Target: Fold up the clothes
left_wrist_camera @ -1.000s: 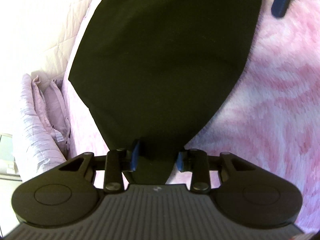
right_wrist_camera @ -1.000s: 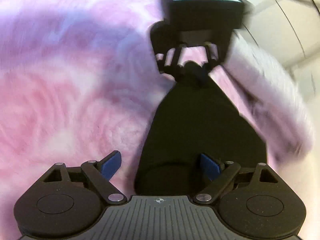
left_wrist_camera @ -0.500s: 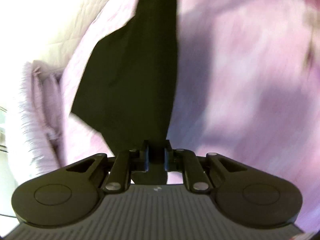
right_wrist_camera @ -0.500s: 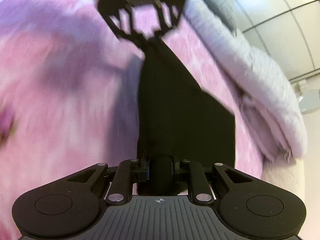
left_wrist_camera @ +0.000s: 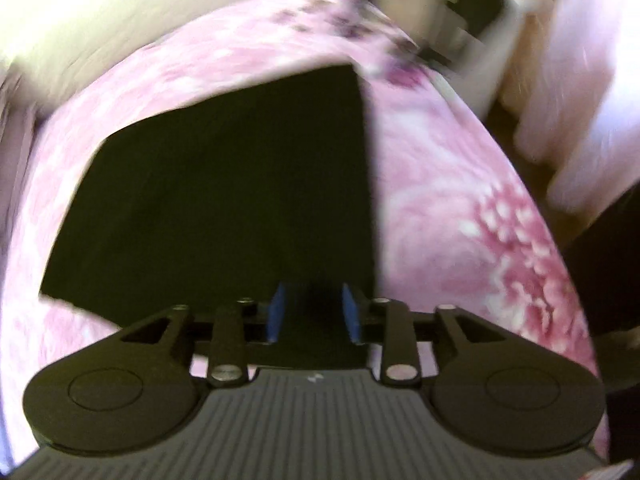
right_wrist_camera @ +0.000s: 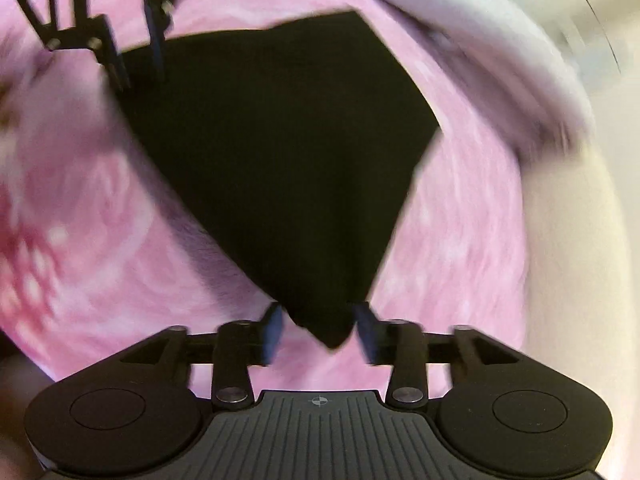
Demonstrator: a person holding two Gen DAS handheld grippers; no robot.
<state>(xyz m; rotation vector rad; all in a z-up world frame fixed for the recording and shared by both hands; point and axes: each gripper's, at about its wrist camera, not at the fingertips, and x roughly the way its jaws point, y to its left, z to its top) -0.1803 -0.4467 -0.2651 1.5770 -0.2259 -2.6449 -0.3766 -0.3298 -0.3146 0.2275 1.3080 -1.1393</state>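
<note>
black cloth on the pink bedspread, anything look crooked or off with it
Nothing stands out. The black cloth lies flat on the pink bedspread with straight edges and clean corners. Both frames are blurred, so fine creases cannot be judged. Both claws are opening: the left claw over one edge, the right claw around a corner.

a bed covered by a pink floral blanket [left_wrist_camera: 460, 184] fills most of both views; darker blossoms are printed near its right edge in the left wrist view. a pale quilted surface [left_wrist_camera: 80, 20] is seen beyond the far left of the bed, brightly lit. a folded lilac quilt [right_wrist_camera: 500, 64] is laid along the far right edge in the right wrist view, with a white wall [right_wrist_camera: 600, 0] behind it. blurred furniture [left_wrist_camera: 432, 4] is seen past the far end of the bed.
</note>
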